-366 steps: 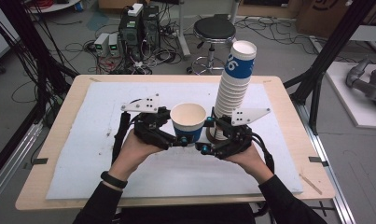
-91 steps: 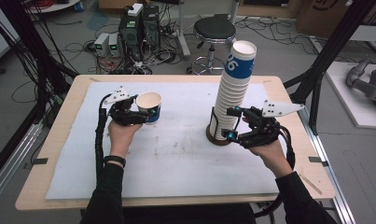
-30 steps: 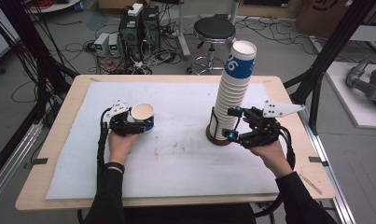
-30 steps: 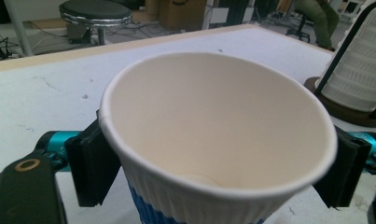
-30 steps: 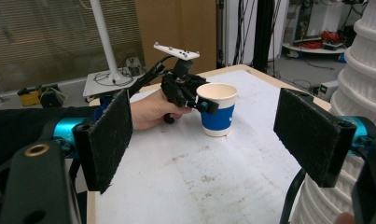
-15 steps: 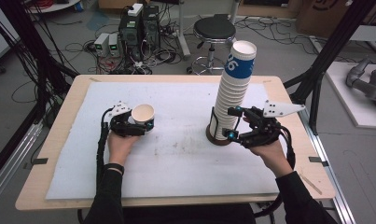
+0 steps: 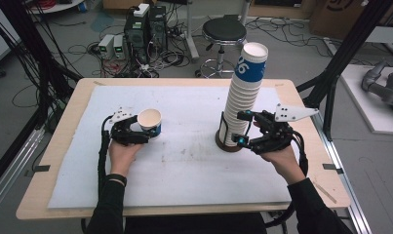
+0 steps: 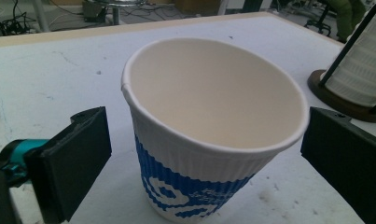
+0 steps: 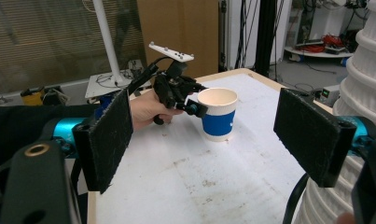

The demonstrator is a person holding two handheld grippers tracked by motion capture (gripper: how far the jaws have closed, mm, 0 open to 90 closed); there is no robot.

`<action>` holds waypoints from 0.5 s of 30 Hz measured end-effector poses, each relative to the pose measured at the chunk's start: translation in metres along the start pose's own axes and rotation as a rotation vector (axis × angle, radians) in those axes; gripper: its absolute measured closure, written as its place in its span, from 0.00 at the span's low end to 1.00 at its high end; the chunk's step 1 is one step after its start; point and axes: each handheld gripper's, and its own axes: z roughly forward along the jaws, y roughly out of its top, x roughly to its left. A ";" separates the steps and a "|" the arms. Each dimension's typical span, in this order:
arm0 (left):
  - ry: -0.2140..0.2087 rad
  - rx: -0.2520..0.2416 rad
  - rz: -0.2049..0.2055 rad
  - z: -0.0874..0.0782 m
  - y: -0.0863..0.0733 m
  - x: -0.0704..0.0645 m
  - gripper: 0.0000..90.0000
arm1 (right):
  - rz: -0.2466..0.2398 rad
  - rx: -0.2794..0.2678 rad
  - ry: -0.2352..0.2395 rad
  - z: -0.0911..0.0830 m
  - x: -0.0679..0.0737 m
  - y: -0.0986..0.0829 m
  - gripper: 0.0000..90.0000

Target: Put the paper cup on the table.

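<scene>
A white-and-blue paper cup (image 7: pixel 150 122) stands upright on the left part of the white table (image 7: pixel 184 165), between the spread jaws of the left tongs (image 7: pixel 135 132), which do not touch it. Well apart to the right, a tall cup stack (image 7: pixel 243 92) rises from a round wooden base (image 7: pixel 225 145). The right tongs (image 7: pixel 240 129), also spread, sit just beside that stack.
</scene>
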 end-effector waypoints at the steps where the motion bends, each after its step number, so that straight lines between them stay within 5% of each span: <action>1: 0.000 0.000 0.000 0.000 0.000 0.000 0.02 | -0.001 -0.001 0.001 0.000 0.000 0.000 0.22; 15: 0.047 -0.010 0.034 -0.022 0.014 -0.008 0.02 | 0.003 0.001 0.010 0.000 -0.002 0.001 0.22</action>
